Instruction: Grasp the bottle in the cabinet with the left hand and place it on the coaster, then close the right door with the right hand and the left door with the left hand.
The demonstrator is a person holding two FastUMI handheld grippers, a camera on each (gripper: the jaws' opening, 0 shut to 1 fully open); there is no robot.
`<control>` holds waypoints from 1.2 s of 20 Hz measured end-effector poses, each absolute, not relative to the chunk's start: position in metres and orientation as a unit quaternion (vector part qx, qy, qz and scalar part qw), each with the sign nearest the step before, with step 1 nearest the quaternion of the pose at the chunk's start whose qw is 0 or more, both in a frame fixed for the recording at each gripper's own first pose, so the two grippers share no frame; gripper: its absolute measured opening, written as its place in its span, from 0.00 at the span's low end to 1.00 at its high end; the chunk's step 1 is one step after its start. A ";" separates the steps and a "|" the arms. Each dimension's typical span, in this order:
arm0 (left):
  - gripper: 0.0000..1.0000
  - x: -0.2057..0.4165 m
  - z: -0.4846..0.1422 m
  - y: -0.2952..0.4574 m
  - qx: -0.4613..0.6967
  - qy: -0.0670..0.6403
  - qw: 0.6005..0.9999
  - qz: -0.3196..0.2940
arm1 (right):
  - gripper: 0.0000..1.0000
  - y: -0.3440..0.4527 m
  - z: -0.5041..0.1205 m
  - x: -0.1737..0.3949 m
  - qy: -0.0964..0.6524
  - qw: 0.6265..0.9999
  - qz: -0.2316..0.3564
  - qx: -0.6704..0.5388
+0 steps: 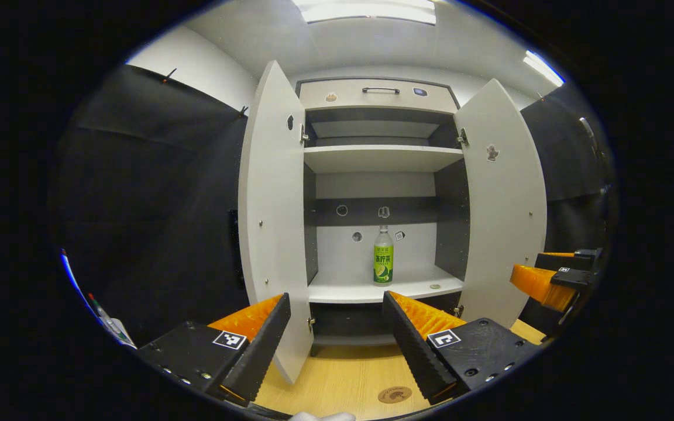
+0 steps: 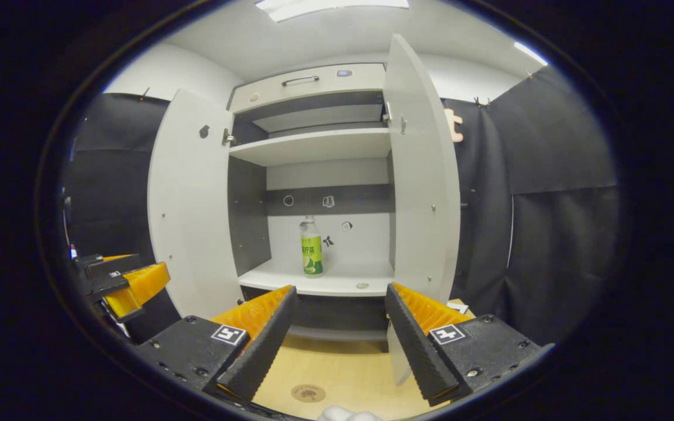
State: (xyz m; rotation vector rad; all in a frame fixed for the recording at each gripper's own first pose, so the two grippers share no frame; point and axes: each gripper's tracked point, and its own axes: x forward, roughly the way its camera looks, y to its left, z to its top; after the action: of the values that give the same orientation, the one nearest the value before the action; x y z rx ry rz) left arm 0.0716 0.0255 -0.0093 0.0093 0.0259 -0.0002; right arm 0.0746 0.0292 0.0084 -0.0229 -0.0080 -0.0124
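Left gripper (image 1: 336, 342), foreground of the left gripper view: two ribbed fingers (image 1: 413, 345) spread wide with nothing between them, held above a pale wooden tabletop (image 1: 343, 374). A round brown coaster (image 1: 395, 394) lies on the tabletop just below the gap, near the lower edge. Right gripper (image 2: 337, 336), foreground of the right gripper view: fingers likewise wide apart and empty, over the same tabletop, with the coaster (image 2: 308, 393) again between and below them. The right gripper (image 1: 547, 280) also appears at the far right of the left gripper view, beside the right door; the left gripper (image 2: 120, 283) appears at the far left of the right gripper view.

Beyond: a light grey cabinet (image 1: 381, 158) with both doors swung open, the left door (image 1: 272, 216) and the right door (image 1: 504, 204) standing outward. A drawer with a bar handle (image 1: 380, 90) sits across the top. The bottle (image 1: 383, 255), clear with a green label, stands upright on the lower shelf (image 1: 343, 289), near the middle, well apart from both grippers. A small round disc (image 1: 434, 286) lies on the shelf to its right.
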 end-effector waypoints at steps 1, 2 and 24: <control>0.96 0.079 -0.015 0.026 0.006 0.017 1.000 -0.005 | 0.99 0.029 0.005 0.076 -0.002 1.000 -0.013 -0.014; 0.96 0.088 -0.018 0.024 0.003 0.021 1.000 -0.013 | 0.99 0.031 0.004 0.076 -0.001 1.000 -0.015 -0.014; 0.96 0.404 -0.040 -0.100 -0.012 -0.001 0.998 -0.069 | 0.99 0.028 0.016 0.107 0.023 0.999 -0.029 -0.028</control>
State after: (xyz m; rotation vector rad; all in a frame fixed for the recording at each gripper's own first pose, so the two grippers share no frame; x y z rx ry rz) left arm 0.4041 -0.0998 -0.0395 -0.0246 -0.0019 -0.1389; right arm 0.1070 0.0284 0.0158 -0.0558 0.0456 -0.0587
